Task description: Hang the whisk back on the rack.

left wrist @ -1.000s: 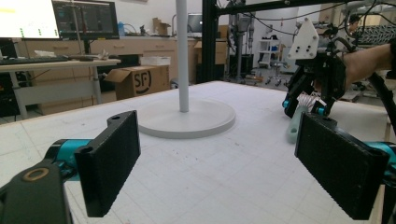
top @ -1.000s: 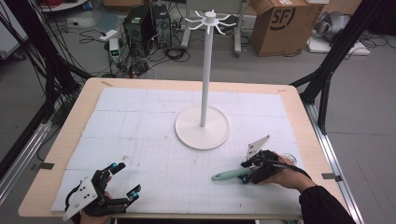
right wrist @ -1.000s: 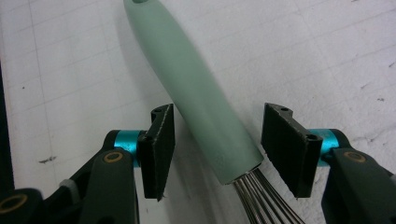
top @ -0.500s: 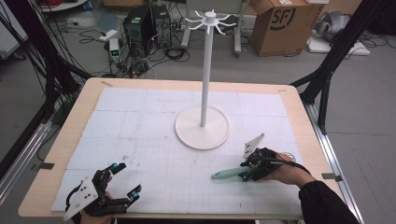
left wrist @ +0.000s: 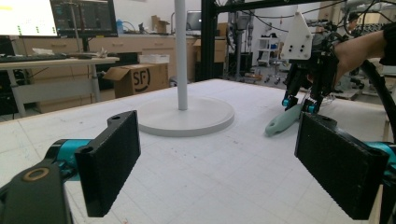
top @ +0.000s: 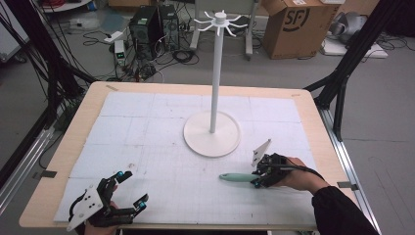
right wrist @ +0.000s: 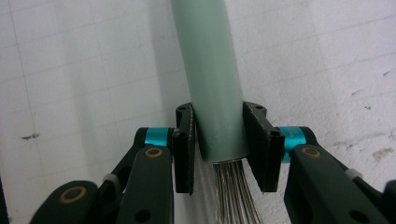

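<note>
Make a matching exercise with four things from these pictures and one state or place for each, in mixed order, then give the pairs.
Things:
1. right claw
2. left claw
3. white stand
4. cardboard box

States or places:
A. on the floor behind the table
B. upright at the table's middle
C. shut on the green handle
D. open, holding nothing

Pairs: 1-C, 2-D, 3-B, 4-A

A pale sage-green whisk handle (right wrist: 212, 79) is shown at frame centre, with silver-grey wires (right wrist: 233, 191) below it. The right claw (right wrist: 223, 144) is finished in black, with turquoise bands and brass-coloured rivets. The left claw (top: 128, 188), at lower left, is black with turquoise tips and a grey plate. The counter (top: 63, 161) is edged in light wood and covered by a white mat (top: 147, 127) ruled with a faint grey grid. A white stand (top: 212, 133) is recorded at centre.
</note>
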`<act>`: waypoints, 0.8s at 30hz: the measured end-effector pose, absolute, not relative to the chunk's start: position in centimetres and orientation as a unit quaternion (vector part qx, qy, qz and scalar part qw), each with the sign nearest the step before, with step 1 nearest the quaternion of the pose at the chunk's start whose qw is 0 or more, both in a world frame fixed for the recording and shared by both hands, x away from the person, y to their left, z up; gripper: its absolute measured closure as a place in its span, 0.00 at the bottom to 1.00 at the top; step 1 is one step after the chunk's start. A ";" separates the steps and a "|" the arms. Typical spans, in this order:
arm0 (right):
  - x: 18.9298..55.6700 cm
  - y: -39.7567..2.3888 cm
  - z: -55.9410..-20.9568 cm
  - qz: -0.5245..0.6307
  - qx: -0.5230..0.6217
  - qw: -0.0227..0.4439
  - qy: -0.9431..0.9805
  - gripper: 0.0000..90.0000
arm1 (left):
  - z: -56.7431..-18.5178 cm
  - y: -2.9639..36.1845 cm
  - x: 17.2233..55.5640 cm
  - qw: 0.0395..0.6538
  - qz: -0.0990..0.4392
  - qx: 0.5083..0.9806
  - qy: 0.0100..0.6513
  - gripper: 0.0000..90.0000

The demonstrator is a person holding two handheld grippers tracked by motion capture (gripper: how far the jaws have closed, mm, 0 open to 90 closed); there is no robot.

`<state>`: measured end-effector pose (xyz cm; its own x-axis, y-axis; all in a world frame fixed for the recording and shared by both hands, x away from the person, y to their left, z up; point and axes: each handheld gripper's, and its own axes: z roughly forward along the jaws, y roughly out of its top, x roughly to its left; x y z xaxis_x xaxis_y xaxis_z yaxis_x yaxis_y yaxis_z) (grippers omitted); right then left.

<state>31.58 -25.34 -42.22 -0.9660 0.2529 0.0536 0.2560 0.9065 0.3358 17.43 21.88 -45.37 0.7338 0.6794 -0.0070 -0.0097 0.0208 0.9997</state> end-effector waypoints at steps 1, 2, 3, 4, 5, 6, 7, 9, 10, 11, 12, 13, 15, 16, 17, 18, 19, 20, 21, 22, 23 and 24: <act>31.6 -25.2 -42.2 -0.169 -0.128 0.004 -0.977 0.76 | -45.4 21.9 17.4 0.667 0.259 0.650 0.258 0.16; 31.6 -25.0 -42.1 -0.163 -0.124 0.004 -0.979 0.76 | -45.4 21.9 17.4 0.666 0.259 0.650 0.258 0.16; 31.6 -25.0 -42.1 -0.160 -0.123 0.004 -0.979 0.76 | -45.4 21.9 17.4 0.666 0.259 0.650 0.258 0.16; 31.6 -25.0 -42.1 -0.162 -0.120 0.003 -0.980 0.76 | -45.4 21.9 17.4 0.667 0.259 0.650 0.258 0.16; 31.6 -25.0 -42.1 -0.162 -0.120 0.003 -0.980 0.76 | -45.4 21.9 17.4 0.667 0.259 0.650 0.258 0.16; 31.6 -25.0 -42.1 -0.162 -0.122 0.004 -0.979 0.76 | -45.4 21.9 17.4 0.667 0.257 0.650 0.258 0.16; 31.6 -25.0 -42.1 -0.162 -0.122 0.004 -0.979 0.76 | -45.4 21.9 17.4 0.667 0.257 0.650 0.258 0.16; 31.8 -25.1 -42.1 -0.164 -0.126 0.013 -0.978 0.77 | -45.4 21.9 17.4 0.667 0.257 0.650 0.258 0.16; 31.8 -25.1 -42.1 -0.164 -0.126 0.013 -0.978 0.77 | -45.4 21.9 17.4 0.667 0.257 0.650 0.258 0.16; 31.8 -25.1 -42.1 -0.164 -0.131 0.018 -0.978 0.77 | -45.4 21.9 17.4 0.667 0.257 0.650 0.258 0.16; 31.8 -25.2 -42.0 -0.167 -0.132 0.019 -0.977 0.77 | -45.4 21.9 17.4 0.668 0.257 0.649 0.259 0.16; 31.8 -25.2 -41.9 -0.170 -0.132 0.018 -0.976 0.77 | -45.4 21.9 17.4 0.668 0.257 0.649 0.259 0.16; 31.9 -25.5 -41.3 -0.195 -0.139 0.018 -0.971 0.77 | -45.4 21.9 17.4 0.668 0.257 0.649 0.259 0.16; 32.0 -25.6 -41.1 -0.206 -0.140 0.016 -0.968 0.77 | -45.4 21.9 17.4 0.668 0.257 0.649 0.259 0.16; 32.0 -25.8 -40.8 -0.218 -0.145 0.013 -0.965 0.77 | -45.4 21.9 17.4 0.668 0.257 0.648 0.259 0.16; 32.1 -26.0 -40.5 -0.231 -0.148 0.011 -0.962 0.77 | -45.4 21.9 17.4 0.668 0.257 0.648 0.259 0.17; 32.1 -26.2 -40.2 -0.241 -0.151 0.008 -0.959 0.77 | -45.4 21.9 17.4 0.668 0.257 0.649 0.259 0.16; 32.2 -26.3 -40.0 -0.249 -0.154 0.005 -0.956 0.77 | -45.4 21.9 17.4 0.667 0.257 0.649 0.260 0.17; 32.2 -26.3 -40.0 -0.249 -0.154 0.005 -0.956 0.77 | -45.4 21.9 17.4 0.668 0.256 0.649 0.260 0.16; 32.2 -26.5 -39.6 -0.260 -0.157 -0.003 -0.953 0.77 | -45.4 21.9 17.4 0.668 0.256 0.648 0.261 0.16; 32.2 -26.6 -39.4 -0.262 -0.158 -0.006 -0.952 0.77 | -45.4 21.9 17.4 0.668 0.256 0.648 0.261 0.16; 32.2 -26.6 -39.4 -0.262 -0.158 -0.006 -0.952 0.77 | -45.4 21.8 17.4 0.667 0.256 0.649 0.261 0.16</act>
<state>32.23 -26.62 -39.38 -0.9498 0.3048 0.0714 0.2984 0.8125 0.5008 17.43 21.84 -45.42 0.7319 0.6813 -0.0160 -0.0032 0.0270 0.9996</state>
